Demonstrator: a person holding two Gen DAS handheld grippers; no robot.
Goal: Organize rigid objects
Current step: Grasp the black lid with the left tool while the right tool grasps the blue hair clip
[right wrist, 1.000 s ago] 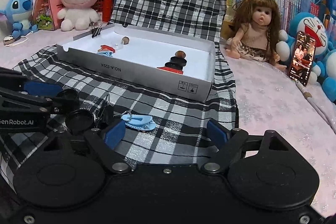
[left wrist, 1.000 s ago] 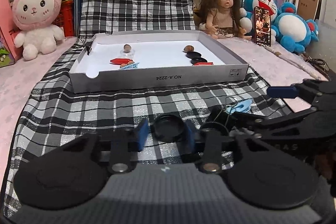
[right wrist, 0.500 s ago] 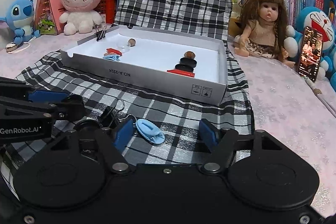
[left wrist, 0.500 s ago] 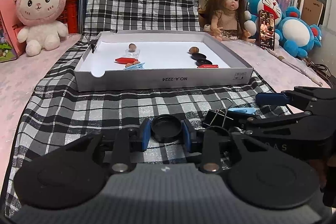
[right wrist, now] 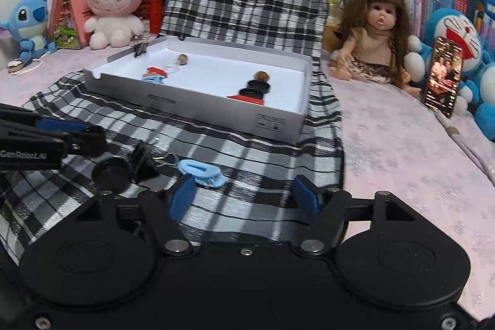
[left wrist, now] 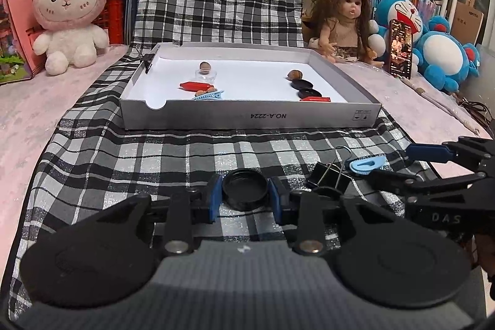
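Note:
My left gripper (left wrist: 245, 197) is shut on a black round cap (left wrist: 245, 188), held just above the checked cloth (left wrist: 154, 163). A black binder clip (left wrist: 329, 175) and a light blue hair clip (left wrist: 366, 164) lie right of it on the cloth. My right gripper (right wrist: 244, 197) is open and empty, with the blue hair clip (right wrist: 201, 172) just ahead of its left finger. The binder clip (right wrist: 144, 164) and a second black cap (right wrist: 111, 173) lie left of that. The white box (left wrist: 247, 116) ahead holds black caps, red pieces, a blue clip and brown nuts.
A pink rabbit plush (left wrist: 69, 11) sits at the back left. A doll (left wrist: 343, 23), a standing phone (left wrist: 400, 48) and blue plush toys (left wrist: 442, 54) are at the back right. A Stitch plush (right wrist: 29, 27) and pink toy house (right wrist: 66, 11) stand far left.
My left gripper has lifted slightly with the black cap in it. My right gripper has moved forward toward the blue hair clip and stays open.

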